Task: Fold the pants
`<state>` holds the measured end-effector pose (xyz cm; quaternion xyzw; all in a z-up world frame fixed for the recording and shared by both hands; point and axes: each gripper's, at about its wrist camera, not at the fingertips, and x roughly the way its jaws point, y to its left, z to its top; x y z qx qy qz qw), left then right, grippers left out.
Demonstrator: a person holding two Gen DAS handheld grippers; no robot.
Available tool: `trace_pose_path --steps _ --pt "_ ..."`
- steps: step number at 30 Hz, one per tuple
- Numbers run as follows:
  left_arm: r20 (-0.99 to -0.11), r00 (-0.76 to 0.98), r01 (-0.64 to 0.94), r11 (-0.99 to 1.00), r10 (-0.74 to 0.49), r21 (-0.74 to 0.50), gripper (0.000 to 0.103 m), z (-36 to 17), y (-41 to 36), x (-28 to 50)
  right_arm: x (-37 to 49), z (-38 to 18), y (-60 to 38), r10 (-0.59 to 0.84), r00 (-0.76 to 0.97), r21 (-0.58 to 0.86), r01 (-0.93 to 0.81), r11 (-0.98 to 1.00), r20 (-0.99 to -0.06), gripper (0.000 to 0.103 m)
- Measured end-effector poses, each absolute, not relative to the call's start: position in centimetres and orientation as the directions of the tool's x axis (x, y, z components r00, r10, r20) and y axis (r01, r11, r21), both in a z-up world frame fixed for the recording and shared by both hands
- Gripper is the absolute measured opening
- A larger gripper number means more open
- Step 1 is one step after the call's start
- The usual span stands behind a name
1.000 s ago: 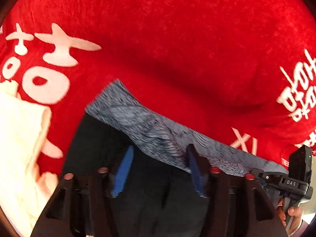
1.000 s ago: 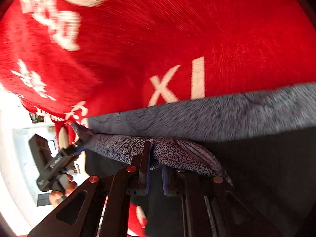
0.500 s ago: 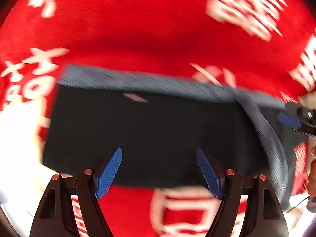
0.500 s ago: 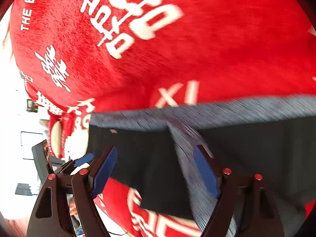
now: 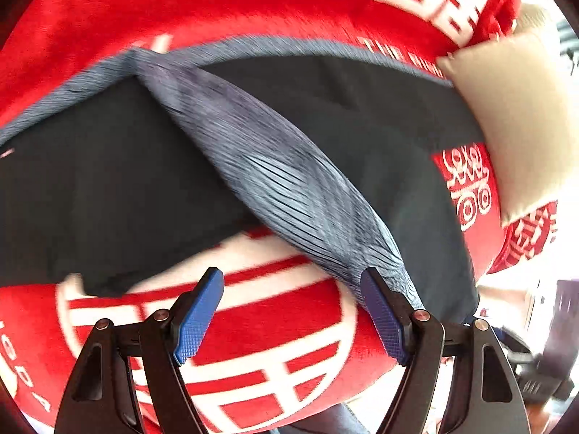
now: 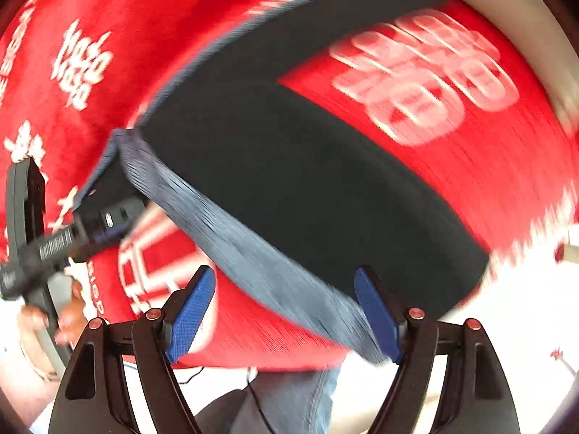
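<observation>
The black pants [image 5: 108,195] lie folded on a red blanket [image 5: 253,3] with white lettering. Their grey waistband [image 5: 282,184] runs as a diagonal strip across the black cloth. My left gripper [image 5: 293,314] is open and empty, above the near edge of the pants, with the waistband end just beside its right pad. In the right wrist view the pants [image 6: 318,181] and waistband [image 6: 253,253] show motion-blurred. My right gripper [image 6: 282,311] is open and empty over the waistband's near end. The left gripper [image 6: 90,228] shows at the left there.
A beige cushion [image 5: 514,115] lies on the blanket at the right, touching the pants' far corner. The blanket's near edge curves down below both grippers. A person's jeans [image 6: 296,398] and a cable show below it. A beige surface [image 6: 506,18] lies at the far right.
A second ago the right gripper was shut on the waistband; it let go. Both grippers have since pulled back towards the blanket's near edge, the left open throughout. The pants lie released.
</observation>
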<state>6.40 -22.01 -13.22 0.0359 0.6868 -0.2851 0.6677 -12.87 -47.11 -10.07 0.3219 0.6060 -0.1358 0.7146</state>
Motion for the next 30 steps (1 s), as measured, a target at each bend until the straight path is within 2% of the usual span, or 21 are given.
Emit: trace_pose_path --steps 4,10,12,18,19,20,21,22,24,26,30 --pt "-0.936 -0.122 0.436 0.829 -0.331 -0.351 0.079 -14.4 -23.1 5.4 -20.1 -12.5 -47.8 0.206 0.233 0.311 0.687 0.657 -0.95 0.082" --pt "-0.943 -0.099 0.483 0.813 -0.319 -0.326 0.079 -15.0 -24.7 4.1 -24.0 -15.8 -48.9 0.236 0.301 0.382 0.71 0.591 -0.924 0.081" --pt "-0.947 -0.077 0.497 0.812 -0.31 -0.306 0.079 -15.0 -25.1 3.7 -24.4 -16.5 -49.3 0.252 0.336 0.42 0.703 0.574 -0.907 0.074" --pt "-0.945 -0.062 0.498 0.811 -0.32 -0.307 0.079 -15.1 -25.8 3.0 -24.0 -17.2 -49.0 0.334 0.398 0.52 0.649 0.556 -0.854 0.028" --pt "-0.942 -0.063 0.493 0.81 -0.33 -0.317 0.073 -15.0 -26.1 2.8 -23.8 -17.4 -48.8 0.354 0.391 0.527 0.641 0.557 -0.85 0.005" --pt "-0.937 -0.069 0.489 0.807 -0.341 -0.33 0.063 -15.0 -26.1 2.8 -23.6 -17.5 -48.7 0.37 0.379 0.529 0.641 0.556 -0.848 0.003" --pt "-0.929 -0.09 0.483 0.8 -0.36 -0.357 0.035 -15.0 -26.7 2.6 -23.5 -17.3 -48.7 0.387 0.388 0.546 0.638 0.543 -0.837 0.003" --pt "-0.925 -0.111 0.47 0.801 -0.363 -0.37 0.024 -15.0 -27.2 2.5 -23.4 -16.6 -49.2 0.414 0.404 0.576 0.628 0.523 -0.816 0.003" --pt "-0.914 -0.123 0.425 0.812 -0.386 -0.4 0.023 -14.6 -27.6 2.7 -23.1 -15.0 -50.2 0.44 0.423 0.609 0.6 0.519 -0.792 0.003" --pt "-0.904 -0.124 0.392 0.817 -0.409 -0.423 0.017 -13.5 -27.9 2.9 -22.0 -12.8 -51.5 0.461 0.436 0.634 0.56 0.533 -0.773 0.003" --pt "-0.895 -0.099 0.368 0.819 -0.436 -0.44 0.017 -10.3 -28.4 4.3 -18.8 -7.2 -55.2 0.467 0.464 0.656 0.468 0.592 -0.753 0.003"
